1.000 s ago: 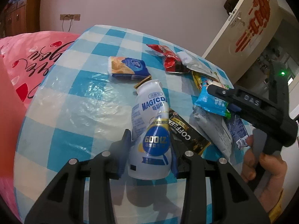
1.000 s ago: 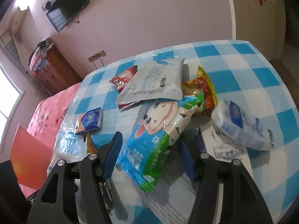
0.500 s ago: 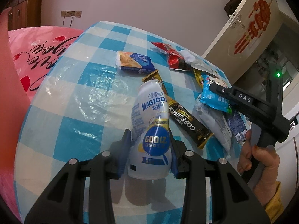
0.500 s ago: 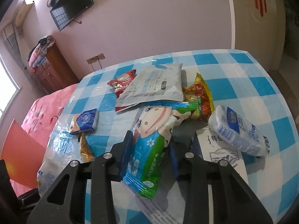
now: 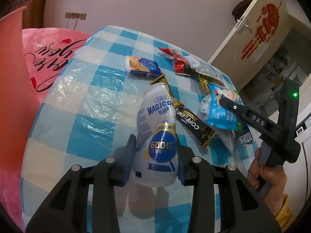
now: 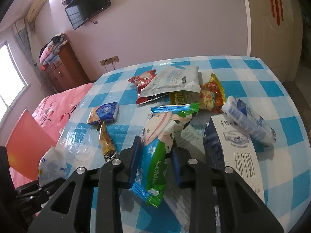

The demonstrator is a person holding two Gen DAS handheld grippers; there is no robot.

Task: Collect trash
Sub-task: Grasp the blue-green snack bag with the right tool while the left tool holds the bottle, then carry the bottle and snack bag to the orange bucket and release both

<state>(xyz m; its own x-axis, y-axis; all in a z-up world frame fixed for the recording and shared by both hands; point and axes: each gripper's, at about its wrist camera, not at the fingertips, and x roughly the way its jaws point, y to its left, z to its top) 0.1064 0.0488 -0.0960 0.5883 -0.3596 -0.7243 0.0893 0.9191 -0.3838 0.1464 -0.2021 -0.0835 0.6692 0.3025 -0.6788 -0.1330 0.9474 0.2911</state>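
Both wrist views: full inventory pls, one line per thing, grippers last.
yogurt bottle: 1, white and blue, in left gripper
cartoon wrapper: 1, blue and green, in right gripper
coffee stick: 1, black and gold, on table beside bottle
biscuit pack: 1, blue and orange, table left
red snack bag: 1, far side, partly under grey pouch
yellow-red snack bag: 1, right of pouch
milk carton: 1, white and navy, lying flat
tissue pack: 1, white and blue, on carton
table: 1, blue-white check
left gripper: shut on bottle
right gripper: shut on wrapper

On the table (image 6: 272, 89), a carton (image 6: 233, 145) lies right of the wrappers (image 6: 171, 81).
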